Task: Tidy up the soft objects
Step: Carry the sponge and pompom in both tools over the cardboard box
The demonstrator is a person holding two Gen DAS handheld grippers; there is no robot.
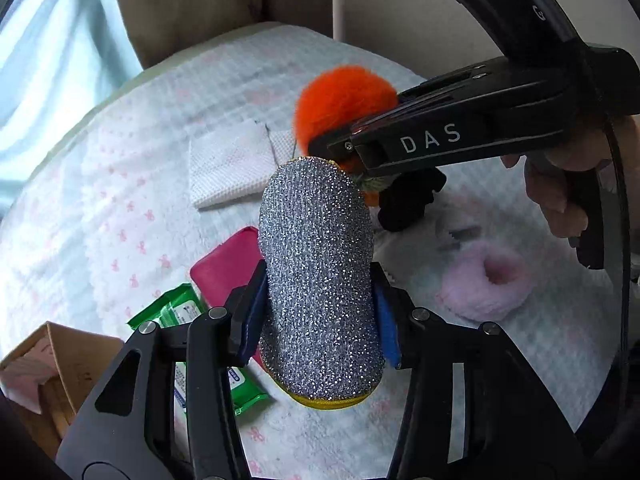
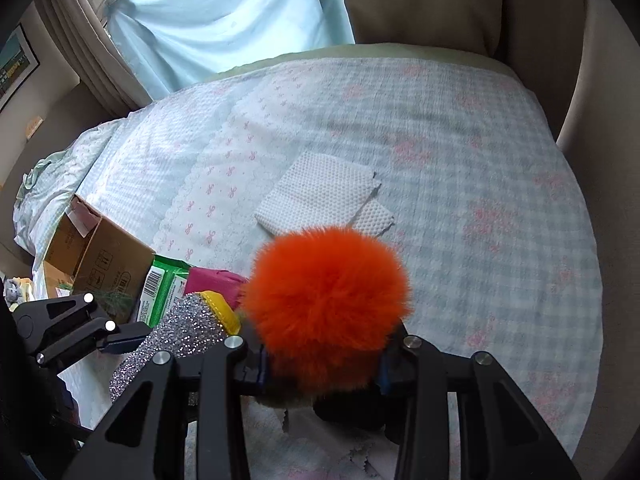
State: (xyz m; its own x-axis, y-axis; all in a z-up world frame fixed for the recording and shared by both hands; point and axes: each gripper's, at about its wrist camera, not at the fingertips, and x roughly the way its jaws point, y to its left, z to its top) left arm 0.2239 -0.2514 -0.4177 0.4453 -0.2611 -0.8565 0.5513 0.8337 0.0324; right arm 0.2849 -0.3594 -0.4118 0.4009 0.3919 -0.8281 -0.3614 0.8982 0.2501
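My left gripper (image 1: pixel 316 312) is shut on a silver glittery sponge (image 1: pixel 318 264) with a yellow edge and holds it above the bed; the sponge also shows in the right wrist view (image 2: pixel 180 340). My right gripper (image 2: pixel 324 364) is shut on a fluffy orange pom-pom (image 2: pixel 328 292), seen from the left wrist view (image 1: pixel 344 104) just beyond the sponge's tip. A pink fluffy scrunchie (image 1: pixel 486 284) and a black scrunchie (image 1: pixel 408 200) lie on the bed. A white folded cloth (image 2: pixel 324 200) lies further ahead.
A bed cover (image 2: pixel 480 160) with pink bows lies under everything. A pink pouch (image 1: pixel 228 268) and a green wipes pack (image 1: pixel 176 312) lie at the left. An open cardboard box (image 2: pixel 92 252) stands at the left bed edge. A beige chair back (image 2: pixel 420 0) and blue curtain (image 2: pixel 224 12) stand behind.
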